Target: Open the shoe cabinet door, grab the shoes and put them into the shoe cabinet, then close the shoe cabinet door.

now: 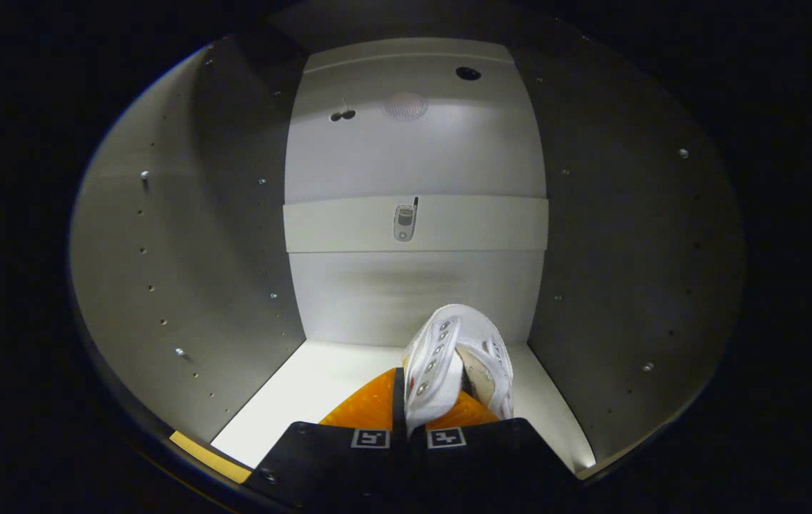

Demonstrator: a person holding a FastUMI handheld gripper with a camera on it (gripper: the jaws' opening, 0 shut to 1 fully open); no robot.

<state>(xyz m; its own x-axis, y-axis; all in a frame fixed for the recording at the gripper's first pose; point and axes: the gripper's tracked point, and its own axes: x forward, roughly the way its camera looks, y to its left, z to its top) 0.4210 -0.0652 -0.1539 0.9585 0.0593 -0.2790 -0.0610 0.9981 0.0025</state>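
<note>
Gripper (406, 400) pinching shoe (457, 357) inside cabinet (163, 271)

White shoe (457, 360) clamped between fingers (370, 407), inside cabinet (163, 250).

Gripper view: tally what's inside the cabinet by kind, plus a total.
White shoe, pinched between the fingers of the gripper: 1
Phone sticker on the back panel's band: 1
Cherry sticker on the upper back panel: 1
Faint round sticker beside the cherries: 1
Dark round hole near the top: 1
Total: 5
</note>
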